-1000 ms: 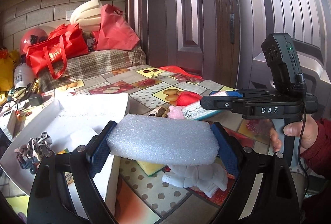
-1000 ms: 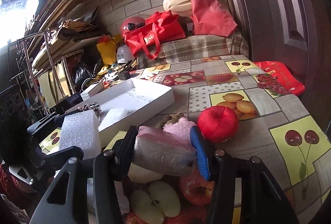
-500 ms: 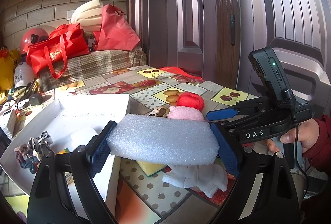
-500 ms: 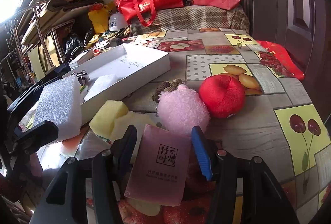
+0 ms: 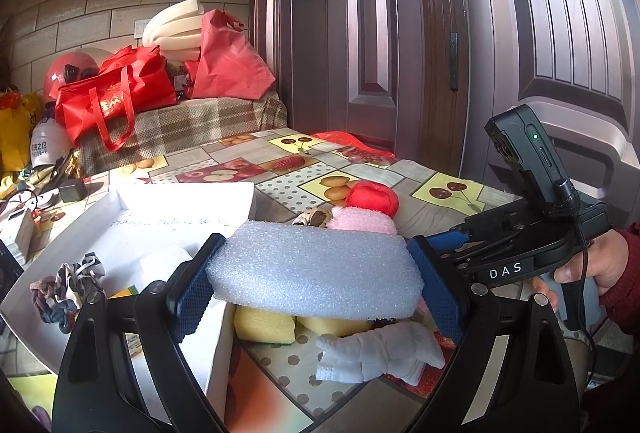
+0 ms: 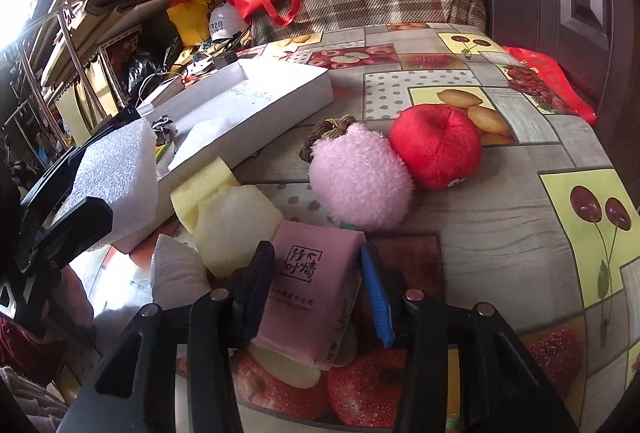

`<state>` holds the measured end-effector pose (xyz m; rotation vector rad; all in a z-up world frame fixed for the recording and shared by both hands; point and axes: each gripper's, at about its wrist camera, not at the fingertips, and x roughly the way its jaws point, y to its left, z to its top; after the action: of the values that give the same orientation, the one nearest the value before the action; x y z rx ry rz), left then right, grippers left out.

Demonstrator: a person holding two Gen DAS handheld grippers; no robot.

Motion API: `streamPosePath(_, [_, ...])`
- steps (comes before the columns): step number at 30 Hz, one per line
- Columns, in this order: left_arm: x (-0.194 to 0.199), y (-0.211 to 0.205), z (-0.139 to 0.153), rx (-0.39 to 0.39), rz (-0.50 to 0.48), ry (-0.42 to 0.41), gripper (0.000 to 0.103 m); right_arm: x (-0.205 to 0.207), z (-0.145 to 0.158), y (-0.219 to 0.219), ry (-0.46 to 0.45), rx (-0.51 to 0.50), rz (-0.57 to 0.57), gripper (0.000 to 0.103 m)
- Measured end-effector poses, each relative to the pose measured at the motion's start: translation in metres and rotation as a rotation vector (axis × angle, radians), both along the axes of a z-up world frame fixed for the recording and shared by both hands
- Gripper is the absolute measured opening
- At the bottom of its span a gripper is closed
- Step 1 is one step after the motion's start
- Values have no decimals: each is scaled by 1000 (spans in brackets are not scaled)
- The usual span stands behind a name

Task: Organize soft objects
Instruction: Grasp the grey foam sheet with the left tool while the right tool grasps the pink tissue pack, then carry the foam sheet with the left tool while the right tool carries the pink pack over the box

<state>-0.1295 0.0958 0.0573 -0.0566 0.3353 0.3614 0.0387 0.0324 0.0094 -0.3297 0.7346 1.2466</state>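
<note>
Here, in the left wrist view, the left hand-held gripper (image 5: 314,283) is clamping a white foam block (image 5: 316,271) between its blue pads, holding it in the air over the near edge of a white shallow cardboard box (image 5: 176,209) on the fruit-patterned worktop (image 5: 400,189). Yellow sponges (image 5: 264,325) and a white knitted cloth (image 5: 376,353) are lying below it.

In the right wrist view, the right hand-held gripper (image 6: 316,287) is closing around a pink tissue packet (image 6: 310,289) lying on the worktop, its pads just beside the packet's edges. A pink fluffy ball (image 6: 360,179) is touching a red plush apple (image 6: 436,145) behind
</note>
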Motion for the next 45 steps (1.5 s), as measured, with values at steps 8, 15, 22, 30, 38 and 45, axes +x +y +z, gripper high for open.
streamPosePath(8, [0,0,0,-1,1,0,91,6,-1,-10,54,10,-82,66])
streamPosePath(15, [-1,0,0,-1,1,-2,91,-12,-7,5,10,-60,-82,74])
streamPosePath(22, [-3,-1,2,-1,13,-15,91,-2,-8,-3,36,-40,-117,54])
streamPosePath(30, [-8,-3,3,13,57,-44,91,-7,33,-60,-103,370,-275,54])
streamPosePath(38, [-17,2,3,8,86,-53,91,-18,37,-41,-125,391,-240,54])
streamPosePath(45, [-38,23,3,4,168,-68,91,-39,38,-22,-138,399,-165,54])
